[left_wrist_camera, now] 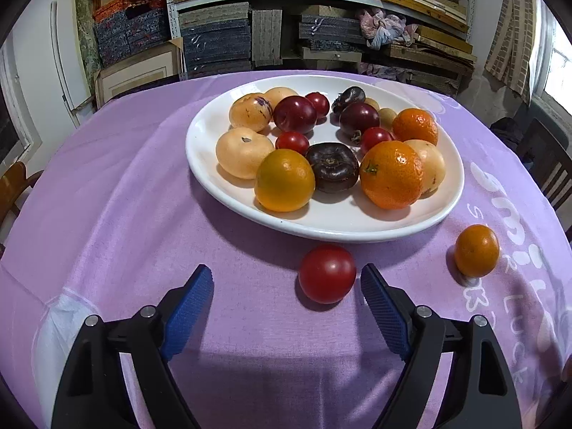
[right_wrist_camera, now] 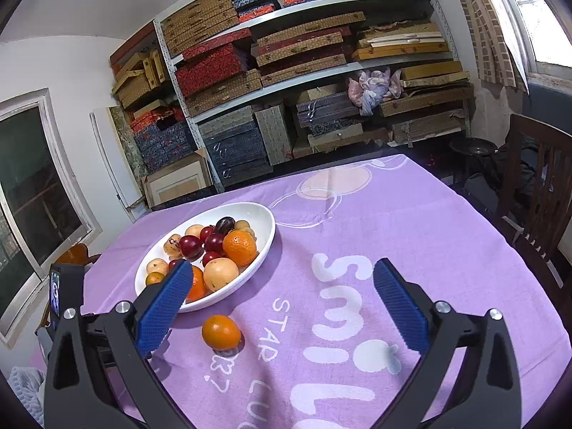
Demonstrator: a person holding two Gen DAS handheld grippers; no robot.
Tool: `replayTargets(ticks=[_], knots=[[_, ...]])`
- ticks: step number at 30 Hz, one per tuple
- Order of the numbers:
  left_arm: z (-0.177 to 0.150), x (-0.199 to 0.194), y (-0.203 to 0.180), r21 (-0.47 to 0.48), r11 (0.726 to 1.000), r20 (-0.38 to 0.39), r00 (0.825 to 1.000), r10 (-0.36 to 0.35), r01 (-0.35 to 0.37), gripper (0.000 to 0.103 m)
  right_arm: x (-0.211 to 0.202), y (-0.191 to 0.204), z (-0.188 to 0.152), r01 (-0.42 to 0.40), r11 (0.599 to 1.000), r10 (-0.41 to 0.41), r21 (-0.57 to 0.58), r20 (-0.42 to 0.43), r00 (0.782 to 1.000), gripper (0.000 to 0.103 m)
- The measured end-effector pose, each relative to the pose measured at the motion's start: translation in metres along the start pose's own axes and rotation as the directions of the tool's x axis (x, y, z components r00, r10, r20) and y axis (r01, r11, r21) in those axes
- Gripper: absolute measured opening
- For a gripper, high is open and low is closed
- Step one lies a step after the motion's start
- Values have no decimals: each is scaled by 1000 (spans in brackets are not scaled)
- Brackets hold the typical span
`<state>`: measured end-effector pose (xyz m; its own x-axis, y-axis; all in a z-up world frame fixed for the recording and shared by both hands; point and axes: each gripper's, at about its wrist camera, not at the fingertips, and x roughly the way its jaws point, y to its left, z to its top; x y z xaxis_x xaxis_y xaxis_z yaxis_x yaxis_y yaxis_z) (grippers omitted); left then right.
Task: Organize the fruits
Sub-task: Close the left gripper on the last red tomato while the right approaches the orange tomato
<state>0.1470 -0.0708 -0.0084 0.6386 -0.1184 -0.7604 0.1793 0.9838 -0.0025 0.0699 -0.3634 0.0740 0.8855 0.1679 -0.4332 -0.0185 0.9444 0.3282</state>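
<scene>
**Two loose fruits lie off the plate, both grippers spread wide**

A purple tablecloth printed with white lettering covers the table; behind it stand shelves stacked with woven and patterned boxes, and a dark wooden chair sits at the right edge. On the cloth rests a white oval plate heaped with fruit: pale yellow melons, oranges, dark red plums, small red tomatoes and a near-black persimmon.

The left gripper hangs low over the cloth in front of the plate, its blue-padded jaws spread wide and holding nothing. A loose red tomato lies on the cloth just short of the plate's near rim, close beside the inner face of the right-hand finger; whether they touch I cannot tell. The right gripper is held higher, jaws likewise wide apart and empty.

A small loose orange sits on the cloth near the plate, beside the lettering, well apart from the tomato.
</scene>
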Motion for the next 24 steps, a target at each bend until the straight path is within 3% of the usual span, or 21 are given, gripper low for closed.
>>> replayTargets(ticks=[6, 13, 20, 22, 24], knots=[[0, 0, 3, -11, 999, 1, 999, -53, 54, 66, -1, 0, 0, -1, 1000, 1, -1, -2, 1000, 99], [1, -8, -12, 54, 993, 50, 993, -110, 108, 66, -1, 2, 1, -6, 1000, 5, -7, -9, 1000, 99], [6, 3, -23, 92, 985, -4, 989, -147, 146, 65, 0, 8, -1, -15, 999, 14, -39, -17, 1000, 99], [6, 5, -24, 93, 984, -9, 989, -151, 151, 53, 0, 9, -1, -15, 999, 14, -47, -16, 1000, 99], [6, 8, -22, 82, 984, -21, 988, -154, 155, 48, -1, 10, -1, -16, 999, 15, -50, -14, 1000, 99]])
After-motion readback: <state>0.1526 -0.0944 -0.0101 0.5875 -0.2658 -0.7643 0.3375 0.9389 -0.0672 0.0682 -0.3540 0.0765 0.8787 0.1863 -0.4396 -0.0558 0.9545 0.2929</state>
